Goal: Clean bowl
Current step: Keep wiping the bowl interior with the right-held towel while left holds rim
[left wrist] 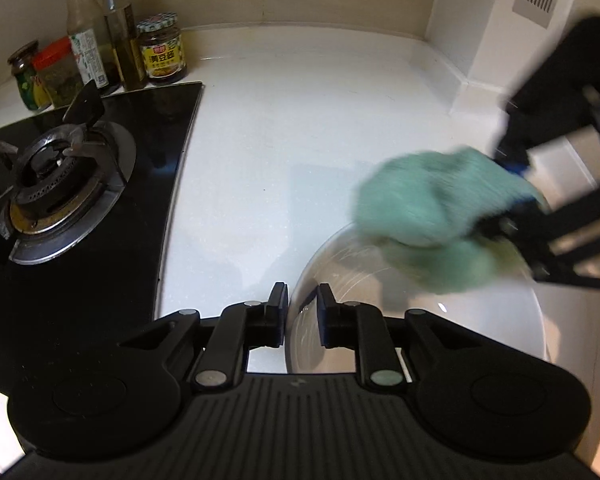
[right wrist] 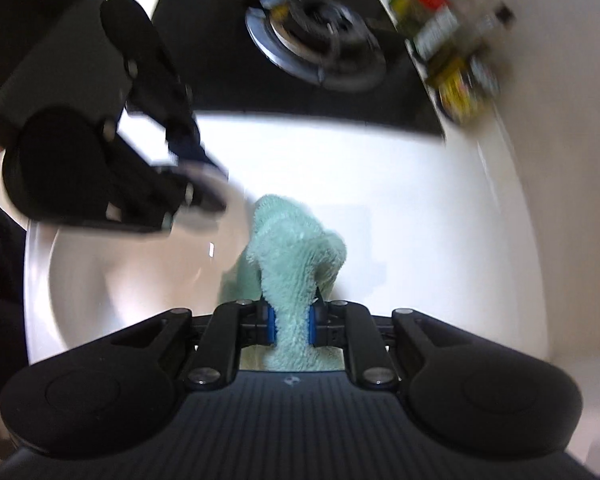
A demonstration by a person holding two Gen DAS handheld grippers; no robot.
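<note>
Midway, apparently: left gripper (left wrist: pixel 302 307) clamped on bowl (left wrist: pixel 480 320) rim, right gripper (right wrist: pixel 292 322) pinching green cloth (right wrist: pixel 296 240) at far rim; interior wiping judged unfinished.

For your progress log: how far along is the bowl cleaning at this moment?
Done: left gripper clamps the glass bowl rim; right gripper grips the green cloth. In hand: the cloth is at the bowl's far rim. Left: wiping; cleanliness can't be judged through blur.
</note>
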